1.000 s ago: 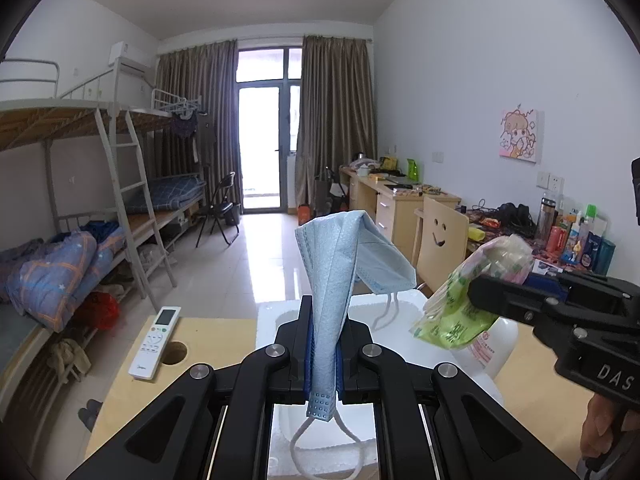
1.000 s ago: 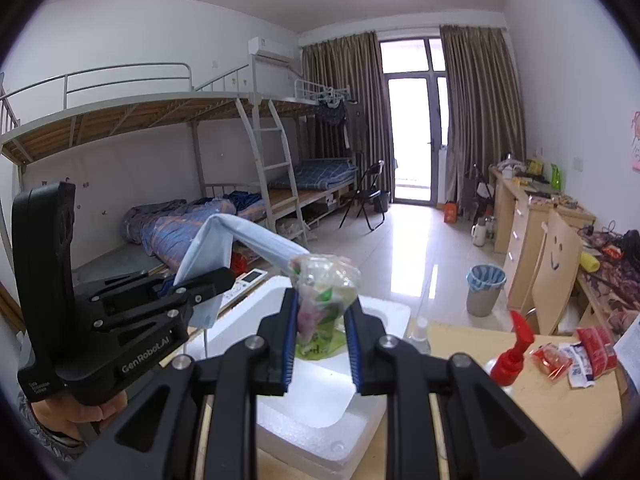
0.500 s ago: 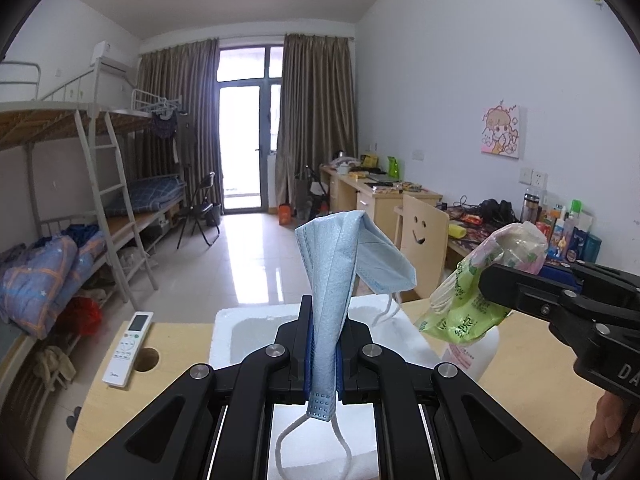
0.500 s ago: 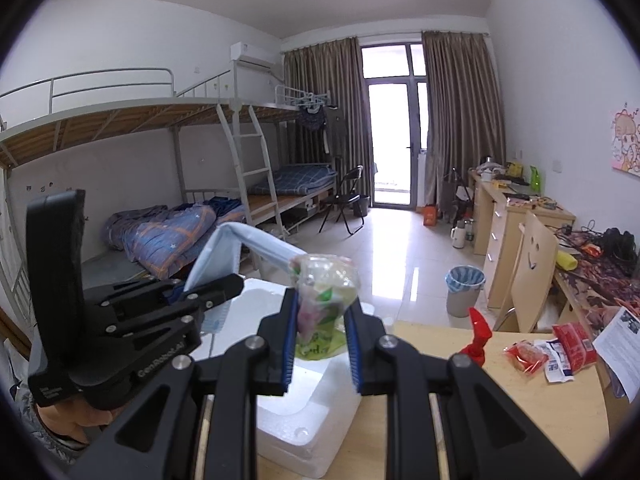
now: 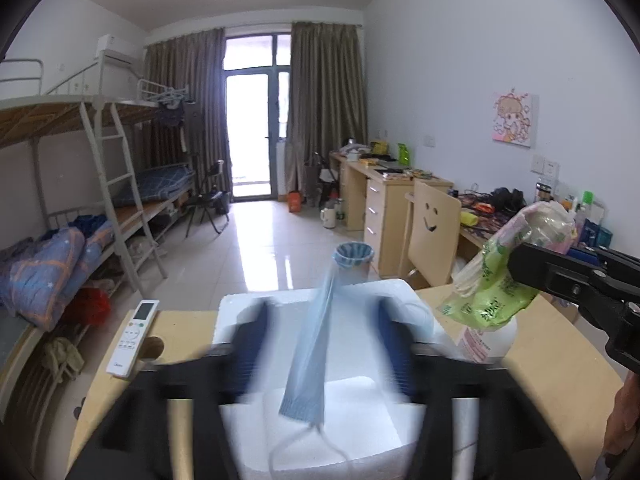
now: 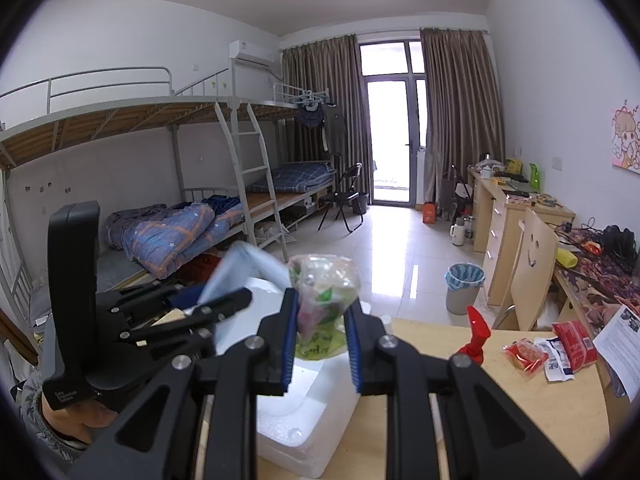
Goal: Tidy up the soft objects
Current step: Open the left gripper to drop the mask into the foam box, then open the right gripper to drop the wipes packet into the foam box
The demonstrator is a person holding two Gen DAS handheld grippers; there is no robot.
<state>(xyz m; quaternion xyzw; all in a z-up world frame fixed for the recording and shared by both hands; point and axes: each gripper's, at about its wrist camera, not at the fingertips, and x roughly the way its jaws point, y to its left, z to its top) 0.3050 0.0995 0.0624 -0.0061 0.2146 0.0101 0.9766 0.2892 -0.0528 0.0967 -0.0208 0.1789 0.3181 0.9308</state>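
Foam box: white polystyrene box (image 5: 362, 420) is sitting on the wooden table (image 5: 560, 368), right under both grippers, open side up.
Face mask: pale blue surgical mask (image 5: 316, 356) is hanging over the box between the left fingers, blurry, ear loop dangling at 6 o'clock. Can't tell if it's touching either pad.
Left gripper: left gripper (image 5: 320, 344) is opening up right now, blue pads spread wide either side of the mask, motion-smeared. In the right wrist view it's sitting at 9 o'clock (image 6: 236, 300), with a hand under it.
Right gripper: right gripper (image 6: 322, 344) is pinching a clear-and-green plastic pack (image 6: 322, 304), pads pressing in on both sides, held above the box's far edge.
Same pack, left view: poking in from 3 o'clock (image 5: 508, 280), just above a white bottle (image 5: 488, 340).
Remote: white AC remote (image 5: 132, 338) is lying on the table at 9 o'clock of the box.
Spray bottle: red trigger top (image 6: 476, 332) is standing at 3 o'clock of the pack, red snack packets (image 6: 556, 348) further right.
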